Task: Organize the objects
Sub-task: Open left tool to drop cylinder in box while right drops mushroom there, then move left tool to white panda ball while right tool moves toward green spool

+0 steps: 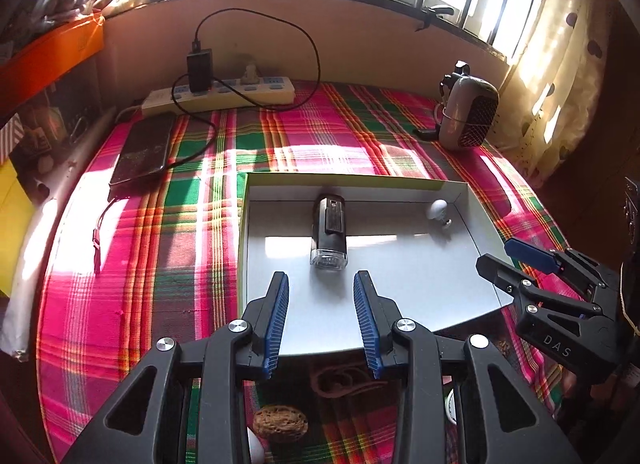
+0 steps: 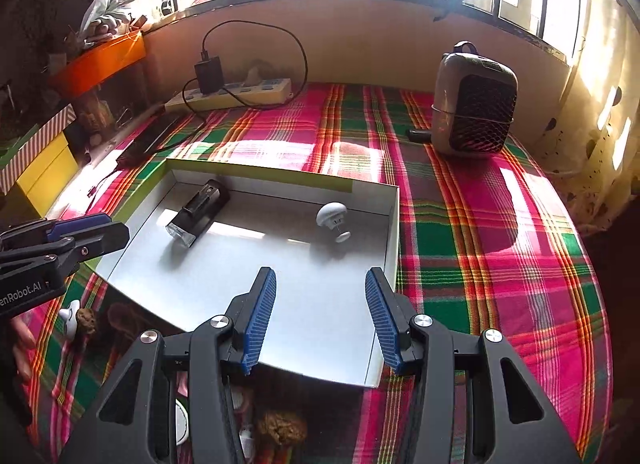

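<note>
Both tools are empty with their fingers apart, the left tool (image 1: 321, 320) and the right tool (image 2: 320, 318) hovering over the near edge of the white box lid (image 1: 400, 284) on the plaid-covered bench (image 1: 160, 224); inside it already lie a black flashlight (image 1: 329, 230) and a white mushroom-shaped knob (image 1: 437, 211). The walnut (image 1: 280, 423) and other small items wait on the cloth just before the lid; I judge the next pick should come straight down over one piece, closing squarely so that it cannot roll.
</note>
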